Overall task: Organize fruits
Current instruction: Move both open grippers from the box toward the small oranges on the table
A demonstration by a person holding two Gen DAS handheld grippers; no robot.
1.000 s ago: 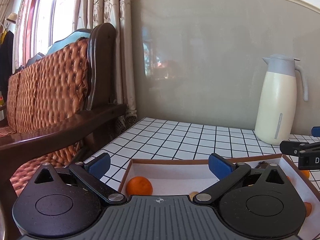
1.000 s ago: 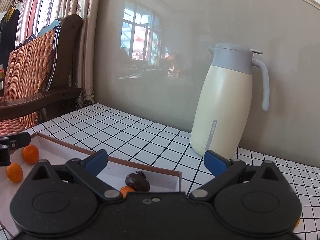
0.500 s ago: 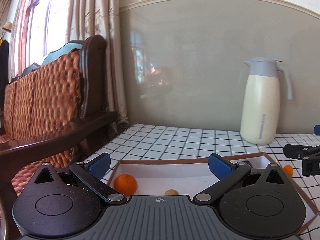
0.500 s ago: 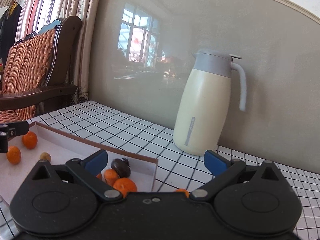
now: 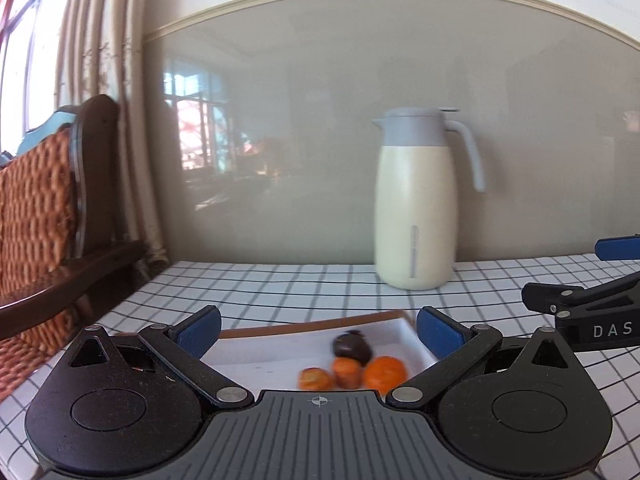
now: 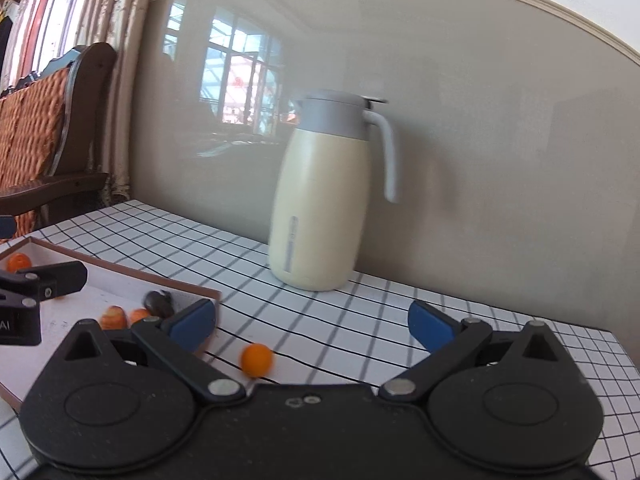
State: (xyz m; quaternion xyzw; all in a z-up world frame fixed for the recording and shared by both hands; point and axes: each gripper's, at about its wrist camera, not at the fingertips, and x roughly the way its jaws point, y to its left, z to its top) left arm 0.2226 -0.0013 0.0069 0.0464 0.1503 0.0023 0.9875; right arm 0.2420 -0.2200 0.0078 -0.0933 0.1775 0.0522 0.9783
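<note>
Two views, both with empty, spread fingers.

Left wrist view: the left gripper (image 5: pixel 318 332) hangs with its blue-padded fingers (image 5: pixel 199 326) wide apart over the right end of the shallow tray (image 5: pixel 304 326), white inside with a brown rim. In the lower middle of the frame, between the fingers, lies a tight cluster: a dark, glossy, pointed fruit (image 5: pixel 352 350) at the back and three small orange fruits (image 5: pixel 385 373) in front, round, matte and blurred. Lower right, the right gripper (image 5: pixel 580 276) reaches in over the grid-patterned worktop (image 5: pixel 280 284). A smooth cream jug (image 5: pixel 416 200) with a grey lid stands upright near the wall, well apart from the tray.

Right wrist view: the right gripper's fingers (image 6: pixel 192 322) are likewise spread, gripping nothing. One stray orange fruit (image 6: pixel 257 359) sits on the worktop just outside the tray's corner, low and left of centre, near the left-hand finger. Inside the tray, the dark fruit and two orange pieces lie by that corner; another orange one shows at the far left edge.

I judge the stray fruit to be the step in hand. It is small, round and likely to roll on the slick tiled cloth, so centre the fingers round its widest part before closing gently, then lift clear of the tray's rim. The left gripper should keep away from the cluster.
</note>
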